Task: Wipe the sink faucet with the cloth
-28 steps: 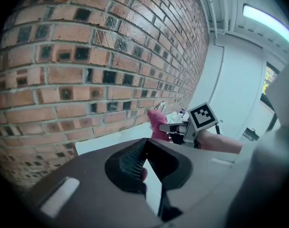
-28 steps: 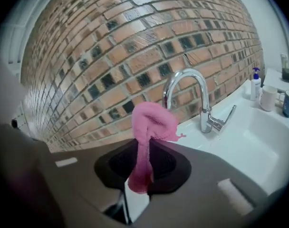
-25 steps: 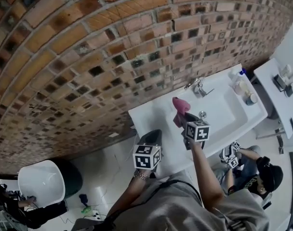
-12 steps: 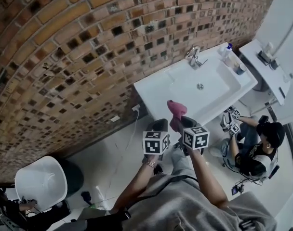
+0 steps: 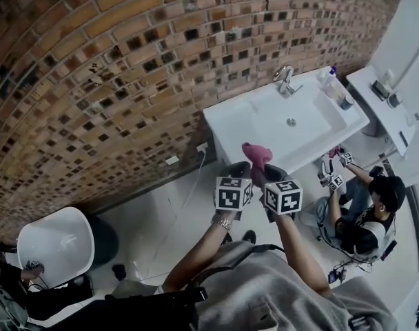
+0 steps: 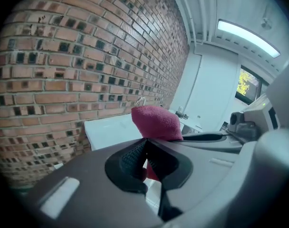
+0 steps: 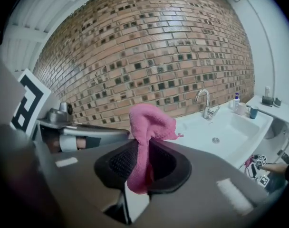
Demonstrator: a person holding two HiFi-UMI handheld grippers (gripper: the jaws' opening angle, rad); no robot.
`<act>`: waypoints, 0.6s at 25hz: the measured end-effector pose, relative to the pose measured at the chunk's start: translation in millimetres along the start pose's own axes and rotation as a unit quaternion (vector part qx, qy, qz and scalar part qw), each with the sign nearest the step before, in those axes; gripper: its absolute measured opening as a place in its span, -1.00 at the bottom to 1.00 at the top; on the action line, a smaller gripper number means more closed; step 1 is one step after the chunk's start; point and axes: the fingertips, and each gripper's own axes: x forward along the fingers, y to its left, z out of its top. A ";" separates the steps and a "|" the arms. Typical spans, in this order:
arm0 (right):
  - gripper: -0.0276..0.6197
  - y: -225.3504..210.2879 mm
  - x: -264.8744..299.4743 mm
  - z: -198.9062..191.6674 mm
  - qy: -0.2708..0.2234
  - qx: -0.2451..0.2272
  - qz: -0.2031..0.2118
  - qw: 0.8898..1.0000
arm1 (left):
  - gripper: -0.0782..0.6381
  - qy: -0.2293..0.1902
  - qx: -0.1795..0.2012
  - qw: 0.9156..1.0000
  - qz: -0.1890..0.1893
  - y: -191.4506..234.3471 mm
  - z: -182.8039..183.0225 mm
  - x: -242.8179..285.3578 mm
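Note:
A pink cloth hangs bunched from my right gripper, which is shut on it; in the right gripper view the cloth stands up between the dark pads. My left gripper is close beside it on the left, shut, with nothing held. The chrome faucet stands at the back of the white sink against the brick wall. Both grippers are in front of the sink's near edge, well away from the faucet.
Small bottles and a cup stand at the sink's right end. A second white counter lies further right. A seated person is low on the right. A white tub sits on the floor at left.
The grippers have drawn back from over the sink to in front of its near edge. The left gripper has come up close beside the right one. The cloth stays in the right gripper.

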 end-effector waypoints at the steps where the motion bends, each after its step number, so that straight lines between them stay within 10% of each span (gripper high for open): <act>1: -0.71 -1.3 -4.2 3.1 -0.005 0.005 0.000 1.000 | -0.73 -0.002 0.002 1.000 -0.001 -4.2 0.2 0.5; 15: -0.71 -10.1 -26.4 13.9 -0.021 0.011 0.010 1.000 | -0.73 -0.005 0.017 1.000 -0.016 -36.1 2.7 12.3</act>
